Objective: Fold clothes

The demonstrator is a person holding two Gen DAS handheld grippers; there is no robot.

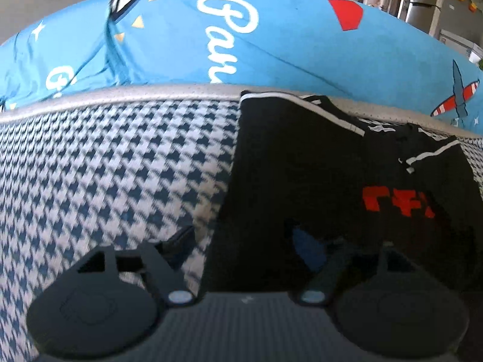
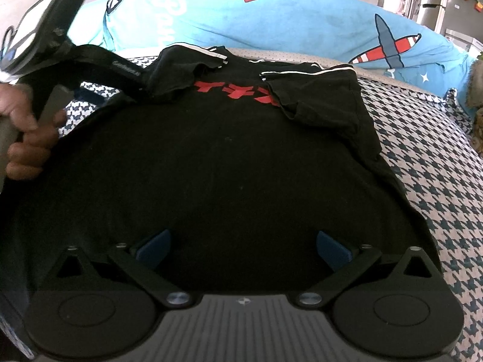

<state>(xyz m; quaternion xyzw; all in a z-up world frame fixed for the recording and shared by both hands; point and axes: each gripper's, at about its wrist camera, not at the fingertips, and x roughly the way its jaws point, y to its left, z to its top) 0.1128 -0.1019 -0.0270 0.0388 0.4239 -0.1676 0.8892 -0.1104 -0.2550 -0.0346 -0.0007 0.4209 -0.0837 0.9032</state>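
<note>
a black t-shirt point(image 2: 229, 157) with red lettering lies spread on the houndstooth bedcover point(image 2: 428, 163), sleeves folded in over the chest, a blue printed quilt point(image 2: 302, 21) bunched up behind it. the right gripper point(image 2: 243, 249) hovers over the near hem, fingers wide apart and holding nothing. the left gripper point(image 1: 247, 247) sits at the shirt's left edge, its fingers also spread, though i can't tell if it has any cloth

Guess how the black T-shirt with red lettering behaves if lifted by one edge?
The black T-shirt with red lettering is likely floppy: its sleeves lie crumpled. It probably drapes and unfolds rather than holding shape. On the houndstooth bedsheet it may drag, not slide.
</note>
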